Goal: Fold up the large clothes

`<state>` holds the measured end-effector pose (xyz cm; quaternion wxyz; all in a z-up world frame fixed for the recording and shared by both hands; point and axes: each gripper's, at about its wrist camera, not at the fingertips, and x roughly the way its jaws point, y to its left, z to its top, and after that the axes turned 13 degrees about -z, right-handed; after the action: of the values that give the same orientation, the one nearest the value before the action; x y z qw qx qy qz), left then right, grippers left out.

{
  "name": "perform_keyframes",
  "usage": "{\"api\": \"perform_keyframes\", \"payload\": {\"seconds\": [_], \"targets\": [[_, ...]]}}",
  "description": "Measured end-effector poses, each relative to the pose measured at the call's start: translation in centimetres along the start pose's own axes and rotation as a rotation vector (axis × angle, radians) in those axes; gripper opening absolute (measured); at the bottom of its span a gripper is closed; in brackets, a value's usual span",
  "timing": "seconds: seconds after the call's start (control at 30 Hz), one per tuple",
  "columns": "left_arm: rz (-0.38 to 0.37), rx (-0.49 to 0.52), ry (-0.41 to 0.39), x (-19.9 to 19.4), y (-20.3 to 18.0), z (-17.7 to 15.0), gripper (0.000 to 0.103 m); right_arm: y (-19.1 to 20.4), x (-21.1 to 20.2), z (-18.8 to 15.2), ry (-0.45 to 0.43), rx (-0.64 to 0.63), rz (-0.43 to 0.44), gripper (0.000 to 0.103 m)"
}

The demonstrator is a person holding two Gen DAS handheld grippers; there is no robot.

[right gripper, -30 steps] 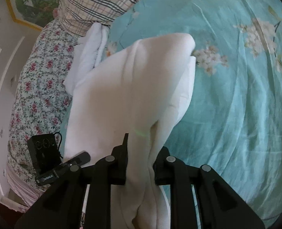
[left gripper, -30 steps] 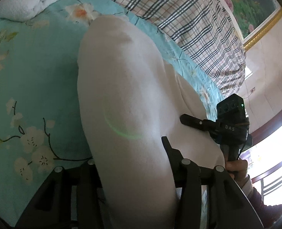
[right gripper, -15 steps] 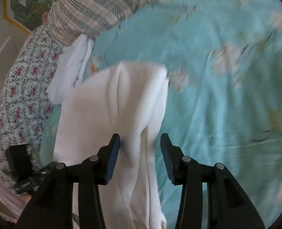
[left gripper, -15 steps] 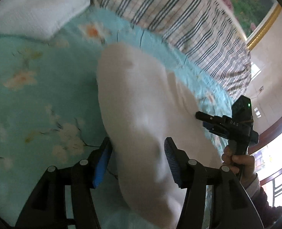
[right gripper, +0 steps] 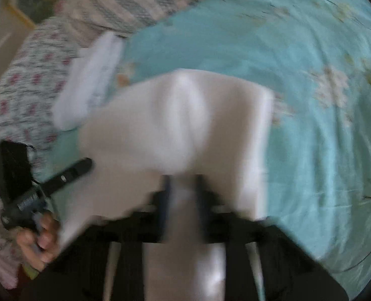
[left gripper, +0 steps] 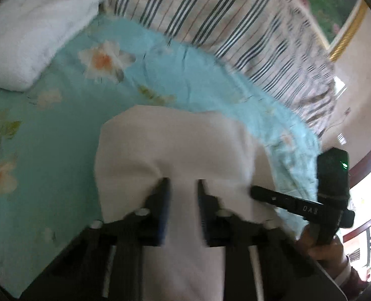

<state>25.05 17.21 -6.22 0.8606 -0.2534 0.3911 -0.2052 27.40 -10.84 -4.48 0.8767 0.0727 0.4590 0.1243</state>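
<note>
A large white garment [left gripper: 175, 148] lies folded over on the teal flowered bedsheet [left gripper: 47, 130]; it also shows in the right wrist view [right gripper: 185, 123]. My left gripper [left gripper: 183, 188] has its jaws a hand's width apart with white cloth running between them. My right gripper [right gripper: 183, 183] stands the same way over the garment's near edge. Both views are blurred by motion. Each gripper shows in the other's view, the right one [left gripper: 311, 200] and the left one [right gripper: 47, 183], held by a hand.
A folded white towel [left gripper: 27, 37] lies at the back left of the bed. A plaid quilt [left gripper: 235, 25] and a floral quilt [right gripper: 17, 95] run along the bed's far side. A framed picture [left gripper: 336, 5] hangs on the wall.
Both grippers had let go of the garment half a second ago and stood wide open. Now both jaws are narrower, and the garment's far edge has dropped flatter onto the bed.
</note>
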Motion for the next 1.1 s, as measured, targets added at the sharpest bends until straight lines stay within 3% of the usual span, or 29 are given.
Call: {"api": "perform_keyframes", "payload": {"seconds": [0.07,0.13,0.2,0.33,0.4,0.63,0.73,0.83,0.9,1.0,1.1], "targets": [[0.012,0.003,0.045,1.9,0.9,0.6,0.001,-1.2,0.6,0.2,0.011,0.035,0.046,0.0],[0.021,0.025,0.068,2.8,1.2,1.2,0.0,-1.1,0.6,0.7,0.009,0.016,0.037,0.0],[0.029,0.031,0.075,3.1,1.2,1.4,0.001,-0.8,0.6,0.9,-0.001,-0.023,-0.007,0.0],[0.049,0.037,0.059,2.7,0.9,1.0,0.0,-1.5,0.7,0.9,-0.014,0.025,0.032,0.0],[0.062,0.053,0.035,1.2,-0.5,0.1,0.0,-1.2,0.3,0.6,-0.019,0.019,0.014,0.0],[-0.047,0.095,-0.004,-5.4,-5.2,-7.5,0.001,-1.1,-0.1,0.3,-0.023,0.008,-0.018,0.0],[-0.059,0.086,-0.018,-6.9,-5.9,-9.8,0.001,-0.5,-1.3,-0.1,-0.035,0.005,-0.031,0.0],[-0.048,0.067,-0.036,-7.8,-5.9,-10.4,0.001,-0.4,-4.2,-1.5,-0.062,0.02,-0.007,0.012],[-0.09,0.053,-0.053,-8.5,-5.9,-10.4,0.001,-1.2,-6.2,-2.8,-0.074,0.035,0.014,0.036],[-0.126,0.077,-0.044,-8.6,-6.1,-10.8,0.003,-1.9,-7.7,-4.5,-0.079,0.061,0.054,0.036],[-0.106,0.087,-0.011,-7.6,-6.1,-11.7,0.003,-1.3,-8.1,-6.0,-0.06,0.037,0.091,0.036]]}}
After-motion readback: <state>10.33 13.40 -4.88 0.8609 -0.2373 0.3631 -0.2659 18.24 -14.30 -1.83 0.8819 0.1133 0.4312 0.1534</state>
